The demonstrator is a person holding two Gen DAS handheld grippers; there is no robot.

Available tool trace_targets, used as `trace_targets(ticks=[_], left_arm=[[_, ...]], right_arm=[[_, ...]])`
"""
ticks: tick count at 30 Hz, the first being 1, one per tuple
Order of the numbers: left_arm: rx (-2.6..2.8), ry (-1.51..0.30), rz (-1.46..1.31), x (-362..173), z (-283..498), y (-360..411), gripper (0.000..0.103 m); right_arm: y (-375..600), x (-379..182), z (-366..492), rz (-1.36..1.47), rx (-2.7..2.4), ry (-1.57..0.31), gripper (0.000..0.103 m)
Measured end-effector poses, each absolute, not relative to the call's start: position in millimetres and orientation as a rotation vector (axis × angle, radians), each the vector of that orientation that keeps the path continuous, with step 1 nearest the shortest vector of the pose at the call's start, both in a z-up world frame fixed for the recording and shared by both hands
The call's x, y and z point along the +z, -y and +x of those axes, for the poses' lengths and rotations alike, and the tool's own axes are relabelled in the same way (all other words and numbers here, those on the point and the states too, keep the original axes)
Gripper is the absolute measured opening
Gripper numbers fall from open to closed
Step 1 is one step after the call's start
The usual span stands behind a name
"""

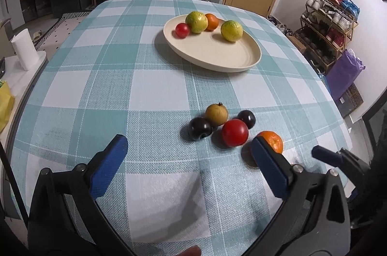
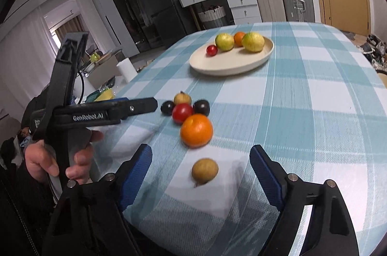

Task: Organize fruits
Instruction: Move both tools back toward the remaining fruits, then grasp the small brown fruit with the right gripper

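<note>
Four fruits are already laid on the plate (image 1: 251,60) near the far edge of the table (image 1: 96,86): a small red fruit (image 1: 182,30), two yellow-green fruits (image 1: 196,21) (image 1: 231,30) and a small orange (image 1: 212,21). So part of the job is judged to be done. More fruits are left on the cloth nearer the near edge. A tight bunch is seen there: a brown fruit (image 1: 216,114), two dark plums (image 1: 200,128) (image 1: 246,119), a red tomato (image 1: 234,132) and a big orange (image 1: 272,141). One more brown fruit (image 2: 205,171) is seen alone, closer to the near edge, just in front of the right gripper (image 2: 200,164). That gripper is spread wide and nothing is held in it. The left gripper (image 1: 191,152) is spread wide too and is held low over the cloth, empty, with the bunch just ahead of it. Six fruits are still to be moved, so the job is judged to be less than half done.
</note>
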State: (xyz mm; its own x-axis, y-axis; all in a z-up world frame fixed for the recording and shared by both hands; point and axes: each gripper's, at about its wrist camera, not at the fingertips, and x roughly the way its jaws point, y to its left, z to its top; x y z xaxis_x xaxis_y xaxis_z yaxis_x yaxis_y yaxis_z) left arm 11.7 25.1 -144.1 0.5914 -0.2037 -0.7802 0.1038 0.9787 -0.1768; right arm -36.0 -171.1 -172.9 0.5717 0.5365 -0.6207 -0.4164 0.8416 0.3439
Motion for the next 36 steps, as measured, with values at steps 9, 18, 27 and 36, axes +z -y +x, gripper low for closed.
trace_targets(ticks=[9,18,27,36], left_arm=[[-0.251,-0.952,-0.128,-147.3,7.9,-15.6,0.101],[-0.319,-0.992,-0.129,-152.6,6.2,0.6,0.101],[-0.357,-1.044,-0.138,-157.5,13.6,21.7,0.101],[-0.389,-1.102,-0.157,-164.5,22.4,43.1,0.089]], right_arm=[[163.5,-186.6,-36.9,0.135,0.578,-0.821,0.058],[157.6,-195.8,-34.6,0.108,0.587,-0.848,0.027],[171.1,-196.6,-35.6,0.144,0.556,-0.833,0.027],[194.8,-184.6,-36.9,0.183,0.521,-0.778,0.027]])
